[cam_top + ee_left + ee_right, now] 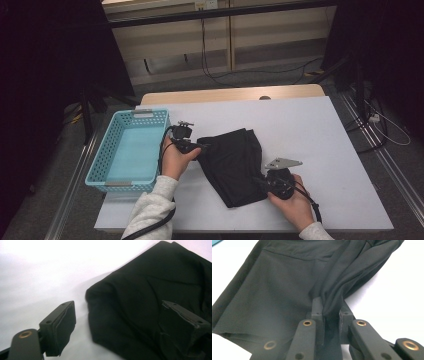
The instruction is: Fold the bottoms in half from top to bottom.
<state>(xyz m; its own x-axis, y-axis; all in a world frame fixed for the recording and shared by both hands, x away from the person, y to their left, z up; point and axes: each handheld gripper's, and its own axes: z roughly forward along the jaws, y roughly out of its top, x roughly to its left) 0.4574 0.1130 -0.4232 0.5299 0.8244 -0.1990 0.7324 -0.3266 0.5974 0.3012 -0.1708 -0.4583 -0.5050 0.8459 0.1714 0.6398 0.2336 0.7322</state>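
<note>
Jaws of the right gripper (331,315) stood narrow, pinching a bunched fold of the black cloth (287,285) between their pads; the fold rose out of the pinch and ran away up the right gripper view. In the high view that gripper (264,181) sat at the cloth's (232,160) near right edge, held in the person's right hand (295,202), with its grey plate (283,163) on top and its cable trailing back toward the table's near edge.

The left gripper (125,322) stood wide. One jaw hung over bare table to the cloth's (150,297) side; the other hung over the cloth itself, and whether that pad touched the fabric could not be told. Nothing was pressed between them. In the high view the left gripper (200,146) pointed at the cloth's far left corner, carried by the left hand (176,159), a light sleeve (150,210) running down from it.

The cloth lay crumpled and roughly folded near the middle of the white table (325,140), a little toward the person, between the two grippers. A blue basket (127,150) stood at the table's left edge, just beside the left hand and apart from the cloth. Beyond the table lay a grey floor with cables.
</note>
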